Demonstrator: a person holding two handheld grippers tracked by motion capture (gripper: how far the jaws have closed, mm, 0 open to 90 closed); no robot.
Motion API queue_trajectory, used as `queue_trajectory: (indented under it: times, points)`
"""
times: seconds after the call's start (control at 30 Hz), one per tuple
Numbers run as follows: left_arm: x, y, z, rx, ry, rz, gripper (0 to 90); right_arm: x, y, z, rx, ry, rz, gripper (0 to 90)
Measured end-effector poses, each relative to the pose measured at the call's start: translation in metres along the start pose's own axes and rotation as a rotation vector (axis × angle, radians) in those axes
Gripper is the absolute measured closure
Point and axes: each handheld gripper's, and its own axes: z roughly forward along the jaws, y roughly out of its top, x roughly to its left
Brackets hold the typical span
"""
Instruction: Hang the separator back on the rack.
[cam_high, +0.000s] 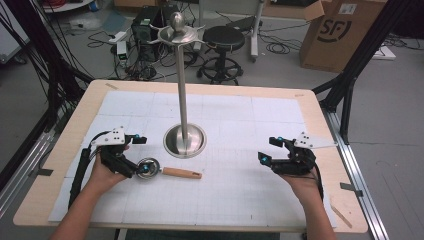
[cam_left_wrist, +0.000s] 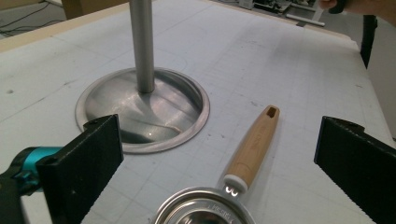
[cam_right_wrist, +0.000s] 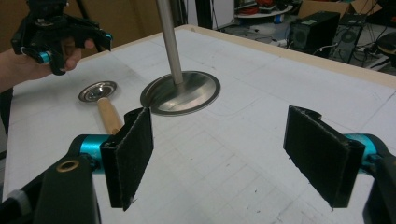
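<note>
High view: a person's two forearms come in from the bottom edge, each hand holding black tongs. The left gripper (cam_high: 141, 154) hangs over the round metal bowl of a small ladle (cam_high: 149, 168), its jaws spread and grasping nothing. The ladle lies flat on the white gridded mat (cam_high: 240, 200), its wooden handle (cam_high: 182, 173) pointing away toward the right gripper (cam_high: 266, 149), which is well apart and also spread, empty. A metal stand (cam_high: 184, 140) with a tall pole rises just beyond the left gripper.

Left gripper view: both jaws stand wide, the ladle's bowl (cam_left_wrist: 204, 207) and handle (cam_left_wrist: 252, 146) below and between them, untouched.

Right gripper view: the jaws are released, only mat (cam_right_wrist: 224, 154) between them; the ladle (cam_right_wrist: 97, 91) lies far off beneath the left gripper (cam_right_wrist: 77, 42).
</note>
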Motion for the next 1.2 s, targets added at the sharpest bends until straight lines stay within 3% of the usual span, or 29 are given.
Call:
queue_trajectory:
  times: [0.3,0.37,0.4,0.57,0.67,0.83,0.87,1.2]
  points:
    - [-0.011,0.013,0.011,0.041,-0.008,0.029,1.8,0.001,0.001,-0.001,0.001,-0.001,0.001,23.6]
    - [-0.012,0.017,0.013,0.053,-0.022,0.042,6.3,0.002,0.002,-0.003,-0.002,-0.003,-0.009,23.7]
    - [-0.013,0.019,0.015,0.059,-0.036,0.057,14.8,0.002,0.003,-0.004,-0.003,-0.004,-0.009,23.7]
    - [-0.014,0.027,0.023,0.103,-0.036,0.089,18.0,0.000,0.002,-0.007,-0.001,-0.009,-0.005,23.7]
    - [-0.016,0.033,0.028,0.136,-0.062,0.106,26.1,-0.002,0.001,-0.010,-0.007,-0.019,0.005,23.7]
    - [-0.022,0.043,0.041,0.208,-0.075,0.159,26.1,-0.001,0.001,-0.008,-0.002,-0.016,-0.002,23.8]
    - [-0.025,0.048,0.046,0.240,-0.078,0.192,26.1,-0.001,0.002,-0.007,0.001,-0.014,-0.001,23.7]
    - [-0.034,0.062,0.066,0.339,-0.118,0.245,26.3,0.000,0.002,-0.006,0.002,-0.006,-0.003,23.8]
